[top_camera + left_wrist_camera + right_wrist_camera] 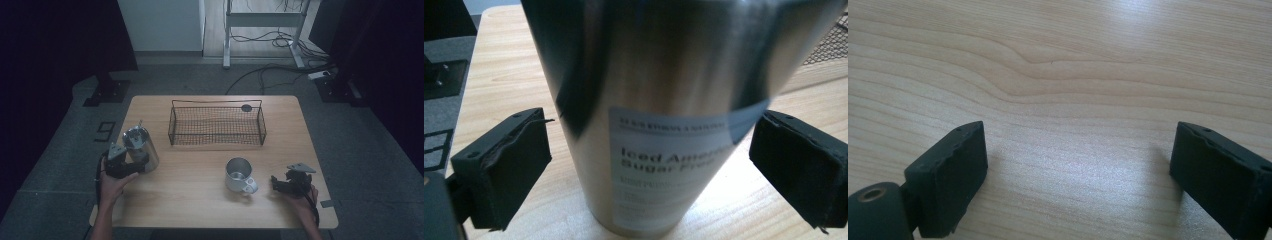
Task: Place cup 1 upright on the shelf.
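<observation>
Tumbler stands upright at the table's 9 o'clock edge, long axis vertical, between my left gripper's pads. I read both pads as wide and just clear of the steel wall, flanking it at 3 and 9 o'clock; nothing gripped. Right gripper rests open and empty at 4 o'clock, beside the mug. Left is far nearer.
</observation>
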Available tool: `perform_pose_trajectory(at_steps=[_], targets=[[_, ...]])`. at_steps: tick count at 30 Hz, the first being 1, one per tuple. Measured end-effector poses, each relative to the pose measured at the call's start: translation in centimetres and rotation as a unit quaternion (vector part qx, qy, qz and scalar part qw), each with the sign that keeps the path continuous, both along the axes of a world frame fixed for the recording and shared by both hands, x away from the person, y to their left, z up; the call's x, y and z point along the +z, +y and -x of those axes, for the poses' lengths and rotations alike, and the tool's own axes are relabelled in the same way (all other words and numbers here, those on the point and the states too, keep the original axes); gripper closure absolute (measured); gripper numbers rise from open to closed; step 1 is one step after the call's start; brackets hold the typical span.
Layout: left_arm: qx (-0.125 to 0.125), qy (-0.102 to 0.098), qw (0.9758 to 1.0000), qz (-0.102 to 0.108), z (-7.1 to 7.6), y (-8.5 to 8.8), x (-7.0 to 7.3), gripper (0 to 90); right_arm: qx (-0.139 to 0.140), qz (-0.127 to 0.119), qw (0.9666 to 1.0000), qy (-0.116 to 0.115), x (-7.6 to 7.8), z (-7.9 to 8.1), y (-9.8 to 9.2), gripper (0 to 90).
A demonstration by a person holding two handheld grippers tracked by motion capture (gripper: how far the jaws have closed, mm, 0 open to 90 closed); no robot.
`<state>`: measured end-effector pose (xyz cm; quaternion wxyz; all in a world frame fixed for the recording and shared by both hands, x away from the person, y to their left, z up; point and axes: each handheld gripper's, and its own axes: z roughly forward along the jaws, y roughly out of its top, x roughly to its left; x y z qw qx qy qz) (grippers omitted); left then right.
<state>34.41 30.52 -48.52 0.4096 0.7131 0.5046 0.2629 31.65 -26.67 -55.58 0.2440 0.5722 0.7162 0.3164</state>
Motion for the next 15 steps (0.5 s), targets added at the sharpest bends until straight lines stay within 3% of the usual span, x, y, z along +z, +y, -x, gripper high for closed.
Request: perform_pose_trajectory(at_steps=[15], targets=[[-0.005,-0.003,1.0000,-0.008,-1.2,-0.5,0.4,2.4,-0.002,0.000,1.0000,0.000,0.0,0.0,0.0,7.9]])
